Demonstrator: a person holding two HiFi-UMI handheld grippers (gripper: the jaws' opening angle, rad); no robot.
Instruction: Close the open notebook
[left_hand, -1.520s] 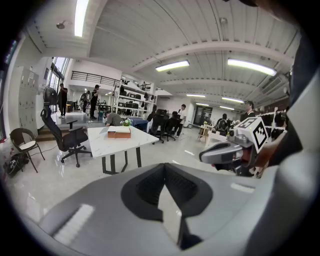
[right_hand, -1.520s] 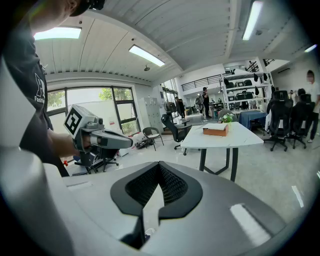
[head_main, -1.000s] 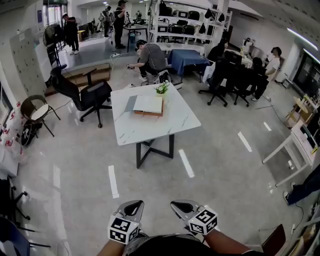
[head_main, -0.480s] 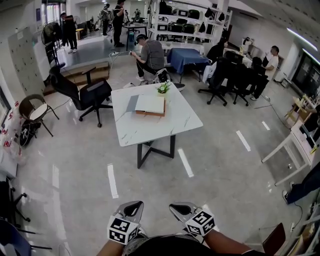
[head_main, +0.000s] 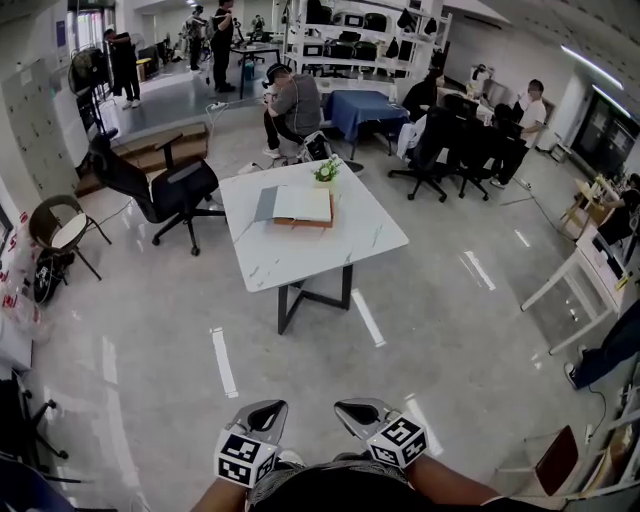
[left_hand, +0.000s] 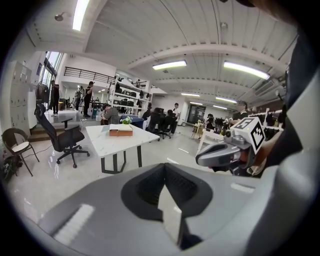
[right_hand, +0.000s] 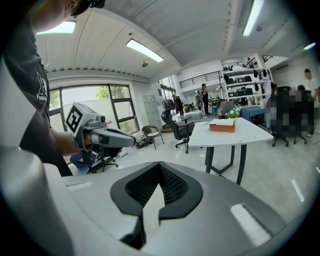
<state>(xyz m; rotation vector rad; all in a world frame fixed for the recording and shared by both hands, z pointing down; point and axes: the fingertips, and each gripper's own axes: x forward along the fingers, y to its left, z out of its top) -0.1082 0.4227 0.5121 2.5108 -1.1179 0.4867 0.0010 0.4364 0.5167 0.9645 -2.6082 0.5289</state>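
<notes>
White-paged notebook (head_main: 301, 204) lies open on the marble table (head_main: 335, 252), far off; grey left gripper (head_main: 263, 412), right gripper (head_main: 357, 411) both closed, empty.

We see a bright, evenly lit room: long ceiling light strips (left_hand: 170, 65) glow overhead, and daylight comes in through a large window (right_hand: 100, 105). The glossy floor (head_main: 130, 330) carries pale streaks of glare, and the table (head_main: 300, 255) throws only a faint, soft shadow. Straight lines bow strongly towards the edges, and both gripper views end in a dark round rim.
</notes>
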